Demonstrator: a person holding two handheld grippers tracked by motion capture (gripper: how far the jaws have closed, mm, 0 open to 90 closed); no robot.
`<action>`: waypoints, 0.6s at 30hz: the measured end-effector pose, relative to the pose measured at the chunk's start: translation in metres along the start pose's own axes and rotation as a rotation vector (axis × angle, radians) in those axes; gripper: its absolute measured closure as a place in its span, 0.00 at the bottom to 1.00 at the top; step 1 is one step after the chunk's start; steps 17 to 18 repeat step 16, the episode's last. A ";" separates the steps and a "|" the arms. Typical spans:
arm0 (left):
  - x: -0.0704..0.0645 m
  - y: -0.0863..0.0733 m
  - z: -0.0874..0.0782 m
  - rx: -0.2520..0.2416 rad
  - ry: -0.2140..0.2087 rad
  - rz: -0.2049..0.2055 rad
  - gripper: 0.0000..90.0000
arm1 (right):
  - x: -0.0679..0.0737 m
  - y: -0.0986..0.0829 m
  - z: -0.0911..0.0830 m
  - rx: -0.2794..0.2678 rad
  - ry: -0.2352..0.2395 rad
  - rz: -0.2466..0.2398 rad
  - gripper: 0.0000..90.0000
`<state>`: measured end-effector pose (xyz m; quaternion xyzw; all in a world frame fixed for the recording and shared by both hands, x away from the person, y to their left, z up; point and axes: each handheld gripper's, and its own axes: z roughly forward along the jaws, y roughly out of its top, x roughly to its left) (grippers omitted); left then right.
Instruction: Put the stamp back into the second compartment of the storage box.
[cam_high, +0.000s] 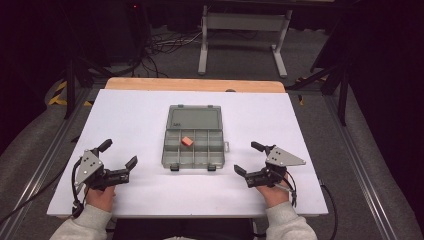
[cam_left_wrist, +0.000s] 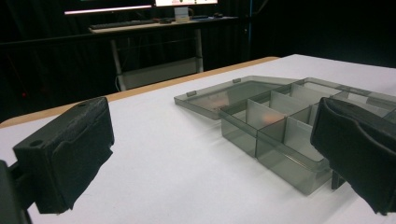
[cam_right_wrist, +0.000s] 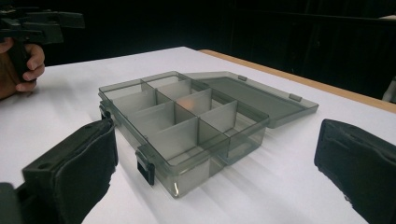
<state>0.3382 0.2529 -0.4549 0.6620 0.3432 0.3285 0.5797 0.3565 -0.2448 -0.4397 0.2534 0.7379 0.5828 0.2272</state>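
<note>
A grey see-through compartment box (cam_high: 193, 148) lies in the middle of the white table, its lid (cam_high: 195, 118) folded back flat behind it. A small orange block (cam_high: 187, 141) sits in one of the back-row compartments. My left gripper (cam_high: 119, 154) rests near the table's front left, open, jaws empty, pointing toward the box. My right gripper (cam_high: 250, 159) rests at the front right, open and empty, also facing the box. In the left gripper view the box (cam_left_wrist: 280, 130) lies ahead to the right. In the right gripper view the box (cam_right_wrist: 187, 121) lies straight ahead, an orange glow showing through its walls.
The white table (cam_high: 135, 115) has a wooden strip (cam_high: 195, 84) along its far edge. Beyond it are a metal desk frame (cam_high: 242, 35) and cables on the floor. The other hand with its gripper (cam_right_wrist: 32, 28) shows far left in the right gripper view.
</note>
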 end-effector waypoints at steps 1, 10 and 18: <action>0.000 0.000 0.000 0.000 0.000 0.000 0.00 | -0.001 -0.002 0.000 0.001 -0.001 0.003 0.00; 0.000 0.000 0.000 0.001 0.000 0.006 0.00 | -0.006 -0.009 0.000 0.025 -0.022 0.044 0.00; 0.000 0.000 0.000 0.000 -0.002 0.005 0.00 | -0.005 -0.009 0.001 0.023 -0.022 0.038 0.00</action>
